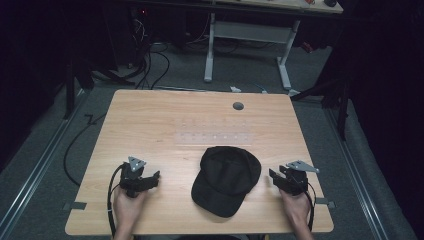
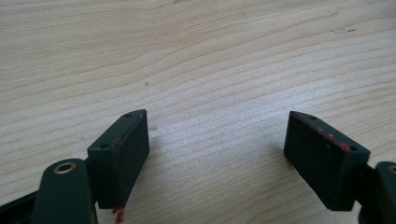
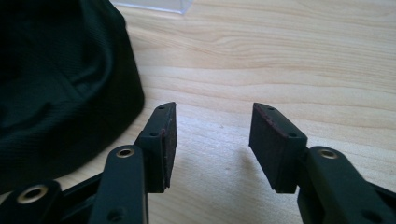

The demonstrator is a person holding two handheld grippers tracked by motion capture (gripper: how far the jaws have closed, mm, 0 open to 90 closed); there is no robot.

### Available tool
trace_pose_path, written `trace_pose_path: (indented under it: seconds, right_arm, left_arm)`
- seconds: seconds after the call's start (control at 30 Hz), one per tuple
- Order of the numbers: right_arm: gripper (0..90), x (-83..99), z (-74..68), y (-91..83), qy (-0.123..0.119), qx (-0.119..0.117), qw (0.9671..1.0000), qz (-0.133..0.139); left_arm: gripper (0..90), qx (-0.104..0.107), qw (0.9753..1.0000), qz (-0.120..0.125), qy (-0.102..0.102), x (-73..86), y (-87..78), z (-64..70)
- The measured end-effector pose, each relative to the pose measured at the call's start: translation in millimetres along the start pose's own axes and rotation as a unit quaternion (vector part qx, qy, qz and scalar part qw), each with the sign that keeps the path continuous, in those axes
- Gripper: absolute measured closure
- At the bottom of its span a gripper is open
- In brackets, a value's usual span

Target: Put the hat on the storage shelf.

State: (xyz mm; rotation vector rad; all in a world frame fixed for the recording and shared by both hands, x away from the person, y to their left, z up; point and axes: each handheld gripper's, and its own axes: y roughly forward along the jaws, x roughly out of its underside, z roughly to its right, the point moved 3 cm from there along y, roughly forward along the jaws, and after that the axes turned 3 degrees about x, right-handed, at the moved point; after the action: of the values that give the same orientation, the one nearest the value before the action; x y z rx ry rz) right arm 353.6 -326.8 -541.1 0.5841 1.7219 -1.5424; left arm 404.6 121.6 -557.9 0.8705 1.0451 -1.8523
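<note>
- light wood surface (image 1: 150,120) with visible grain, rounded corners and a small round grommet hole (image 1: 238,106) near the far edge
- there's a clear plastic strip (image 1: 214,137) lying flat across the middle of it, just beyond the cap
- room is pretty dark all round: grey floor, cables (image 1: 150,65) trailing on it at the back left, and a white-legged desk (image 1: 250,35) further off behind
- black cap (image 1: 226,180) sits on the near half of the surface, a bit right of centre, brim pointing toward the person's edge
- left hand-held gripper (image 1: 156,176) is low over the wood at the near left, well apart from the cap, tips aimed right toward it; the left hand (image 1: 127,207) holds it from below
- in the left gripper view its jaws stand wide apart with just bare wood between them
- right hand-held gripper (image 1: 272,174) is just beside the cap's right side, pointing left at it, right hand (image 1: 296,207) behind it
- right gripper view: jaws parted too, a bit narrower, nothing between them, and the cap's fabric is right next to one jaw, though I can't tell if it's actually touching
</note>
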Motion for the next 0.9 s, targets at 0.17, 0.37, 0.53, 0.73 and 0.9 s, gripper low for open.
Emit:
trace_pose_path:
  seconds: [0.17, 0.37, 0.53, 0.73, 0.9]
  right_arm:
    - [52.7, -2.3, -1.6, -9.0, 0.004, -0.003, 1.0, 0.003]
    - [51.6, -4.5, -8.0, -20.0, 0.002, -0.014, 0.9998, 0.014]
    - [47.5, -7.2, -13.3, -25.9, 0.001, -0.014, 0.9995, 0.029]
    - [44.6, -15.0, -23.1, -34.7, -0.001, -0.038, 0.9989, 0.028]
    - [44.3, -20.7, -30.6, -38.7, -0.01, -0.061, 0.9977, 0.028]
  left_arm:
    - [22.5, 0.0, 1.0, 0.0, -0.001, -0.2, -0.1, -0.1]
    - [22.5, 0.0, 1.0, 0.0, 0.0, -0.1, -0.1, -0.1]
    - [21.9, -0.007, 1.0, 0.002, -0.002, -0.7, 0.4, -1.4]
    - [21.9, -0.007, 0.9999, 0.003, -0.006, -1.2, 0.4, -1.6]
    - [21.9, -0.007, 1.0, 0.003, -0.006, -1.3, 0.3, -1.7]
